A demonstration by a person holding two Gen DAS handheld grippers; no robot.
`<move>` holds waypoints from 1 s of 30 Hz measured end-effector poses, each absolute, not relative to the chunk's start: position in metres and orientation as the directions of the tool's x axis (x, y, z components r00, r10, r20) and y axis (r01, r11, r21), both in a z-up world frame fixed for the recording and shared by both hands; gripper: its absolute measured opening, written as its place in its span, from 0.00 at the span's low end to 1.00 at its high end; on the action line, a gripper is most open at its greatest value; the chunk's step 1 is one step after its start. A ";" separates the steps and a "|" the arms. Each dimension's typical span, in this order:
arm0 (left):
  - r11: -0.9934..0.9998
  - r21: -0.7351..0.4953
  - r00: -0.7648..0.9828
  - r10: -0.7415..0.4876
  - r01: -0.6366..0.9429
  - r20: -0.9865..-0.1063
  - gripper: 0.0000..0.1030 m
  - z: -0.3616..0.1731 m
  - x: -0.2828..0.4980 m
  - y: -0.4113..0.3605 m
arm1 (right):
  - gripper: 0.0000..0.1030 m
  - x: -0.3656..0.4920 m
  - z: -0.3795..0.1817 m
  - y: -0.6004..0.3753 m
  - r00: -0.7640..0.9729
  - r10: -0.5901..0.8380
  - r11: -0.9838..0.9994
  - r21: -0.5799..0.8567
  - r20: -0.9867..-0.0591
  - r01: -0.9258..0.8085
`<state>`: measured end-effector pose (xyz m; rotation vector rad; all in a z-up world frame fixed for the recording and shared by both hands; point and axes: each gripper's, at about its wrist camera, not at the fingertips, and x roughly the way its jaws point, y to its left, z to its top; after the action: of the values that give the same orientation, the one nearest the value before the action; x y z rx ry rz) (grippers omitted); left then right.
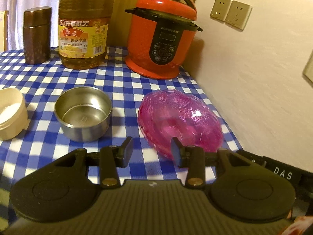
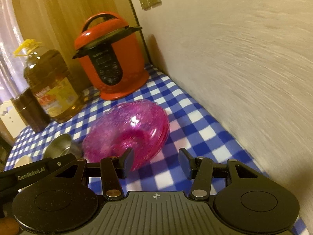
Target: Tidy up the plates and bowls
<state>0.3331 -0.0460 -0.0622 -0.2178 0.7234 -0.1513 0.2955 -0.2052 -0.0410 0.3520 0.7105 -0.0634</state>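
Pink plates (image 1: 180,119) sit stacked on the checked surface (image 1: 39,78), near a steel bowl (image 1: 83,113). Left gripper (image 1: 149,150) and right gripper (image 2: 157,163) hover, fingers part-open and empty. Likely next: grasp the bowl's rim.

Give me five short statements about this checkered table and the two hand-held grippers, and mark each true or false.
1. The steel bowl is empty. True.
2. The pink glass plates sit left of the steel bowl. False: seen from the left wrist, they sit to its right, nearer the wall.
3. The left hand-held gripper grips a plate. False: nothing is between its fingers.
4. The red cooker has its lid on. True.
5. The right hand-held gripper holds the oil jug. False: it holds nothing; the jug stands on the table.
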 end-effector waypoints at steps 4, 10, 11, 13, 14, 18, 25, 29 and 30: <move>0.964 -0.263 0.737 -0.213 0.050 -0.642 0.37 -0.053 0.301 -0.041 | 0.49 0.268 -0.032 -0.200 0.755 0.081 0.935 0.313 -0.651 0.170; 0.965 -0.260 0.742 -0.200 0.037 -0.639 0.37 -0.041 0.253 -0.035 | 0.49 0.225 -0.021 -0.192 0.746 0.104 0.933 0.325 -0.658 0.157; 0.965 -0.260 0.743 -0.196 0.031 -0.639 0.37 -0.039 0.245 -0.034 | 0.49 0.219 -0.019 -0.190 0.743 0.108 0.932 0.327 -0.660 0.155; 0.967 -0.253 0.744 -0.188 0.027 -0.641 0.37 -0.035 0.231 -0.031 | 0.49 0.205 -0.015 -0.186 0.746 0.116 0.931 0.334 -0.655 0.148; 0.968 -0.251 0.746 -0.183 0.023 -0.641 0.37 -0.033 0.223 -0.029 | 0.49 0.201 -0.013 -0.185 0.745 0.120 0.932 0.334 -0.656 0.144; 0.966 -0.258 0.748 -0.175 0.005 -0.640 0.37 -0.026 0.192 -0.021 | 0.49 0.181 -0.003 -0.174 0.746 0.146 0.934 0.340 -0.649 0.113; 0.968 -0.251 0.752 -0.157 -0.012 -0.640 0.37 -0.013 0.151 -0.010 | 0.49 0.153 0.011 -0.155 0.738 0.178 0.944 0.324 -0.651 0.058; 0.968 -0.250 0.753 -0.146 -0.026 -0.642 0.37 -0.008 0.133 -0.002 | 0.49 0.141 0.014 -0.147 0.727 0.189 0.946 0.322 -0.660 0.047; 0.967 -0.253 0.752 -0.145 -0.029 -0.643 0.37 -0.007 0.130 0.000 | 0.49 0.138 0.015 -0.144 0.724 0.194 0.945 0.323 -0.662 0.042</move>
<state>0.1301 -0.0001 -0.0069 -0.2548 0.7184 -0.0638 0.1382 -0.1445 0.0149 0.3290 0.7597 0.0859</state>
